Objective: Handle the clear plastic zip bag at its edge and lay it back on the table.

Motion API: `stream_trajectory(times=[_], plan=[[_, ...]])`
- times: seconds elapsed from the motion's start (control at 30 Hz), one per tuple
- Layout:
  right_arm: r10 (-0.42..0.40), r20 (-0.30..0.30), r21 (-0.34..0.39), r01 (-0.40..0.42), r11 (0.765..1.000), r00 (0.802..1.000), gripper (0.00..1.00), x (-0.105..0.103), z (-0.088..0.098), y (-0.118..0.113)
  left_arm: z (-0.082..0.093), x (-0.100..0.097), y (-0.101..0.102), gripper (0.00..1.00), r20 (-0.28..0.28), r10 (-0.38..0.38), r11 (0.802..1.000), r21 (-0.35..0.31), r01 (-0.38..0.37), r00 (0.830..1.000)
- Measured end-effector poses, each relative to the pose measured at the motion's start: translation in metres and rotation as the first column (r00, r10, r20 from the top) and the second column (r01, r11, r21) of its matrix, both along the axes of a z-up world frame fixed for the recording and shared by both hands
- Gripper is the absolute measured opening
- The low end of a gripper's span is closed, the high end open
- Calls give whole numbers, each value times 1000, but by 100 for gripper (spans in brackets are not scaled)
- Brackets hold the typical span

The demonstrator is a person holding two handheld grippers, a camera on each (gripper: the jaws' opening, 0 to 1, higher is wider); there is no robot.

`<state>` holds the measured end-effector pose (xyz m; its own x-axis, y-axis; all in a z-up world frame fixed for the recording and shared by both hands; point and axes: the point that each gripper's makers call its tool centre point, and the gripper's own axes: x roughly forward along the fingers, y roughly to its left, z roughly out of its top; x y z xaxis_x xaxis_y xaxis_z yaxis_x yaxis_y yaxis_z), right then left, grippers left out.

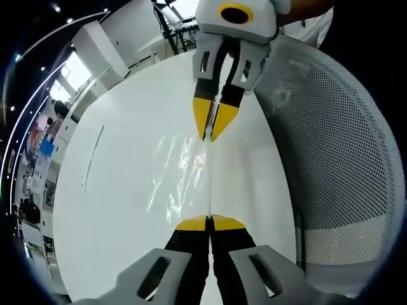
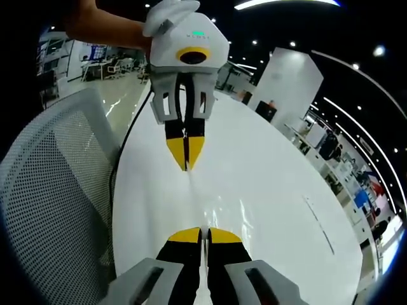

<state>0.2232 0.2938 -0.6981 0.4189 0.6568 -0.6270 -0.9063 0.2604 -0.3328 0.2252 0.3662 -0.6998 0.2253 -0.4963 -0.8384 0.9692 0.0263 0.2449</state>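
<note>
The clear plastic zip bag (image 1: 181, 175) hangs stretched between my two grippers above the white table (image 1: 121, 210), and light glints off its film. My left gripper (image 1: 208, 222) is shut on one end of the bag's top edge. Facing it, my right gripper (image 1: 212, 132) is shut on the other end. In the right gripper view, my right gripper (image 2: 203, 234) pinches the edge at the bottom, and the bag (image 2: 232, 213) runs as a thin line up to my left gripper (image 2: 186, 164). A hand (image 2: 102, 28) holds that gripper.
A white mesh chair (image 1: 337, 159) stands close against the table's edge beside the bag, and its back (image 2: 57, 184) is seen again in the right gripper view. The table (image 2: 273, 159) stretches wide and bare on the other side. Shelves and desks stand far off.
</note>
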Motion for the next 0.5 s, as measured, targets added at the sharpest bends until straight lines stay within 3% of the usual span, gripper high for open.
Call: stream_trajectory(times=[0.5], plan=[[-16, -3, 4, 16, 1000, 1000, 0, 1, 0, -4, 1, 0, 1, 0, -4, 10, 1000, -6, -10, 1000]])
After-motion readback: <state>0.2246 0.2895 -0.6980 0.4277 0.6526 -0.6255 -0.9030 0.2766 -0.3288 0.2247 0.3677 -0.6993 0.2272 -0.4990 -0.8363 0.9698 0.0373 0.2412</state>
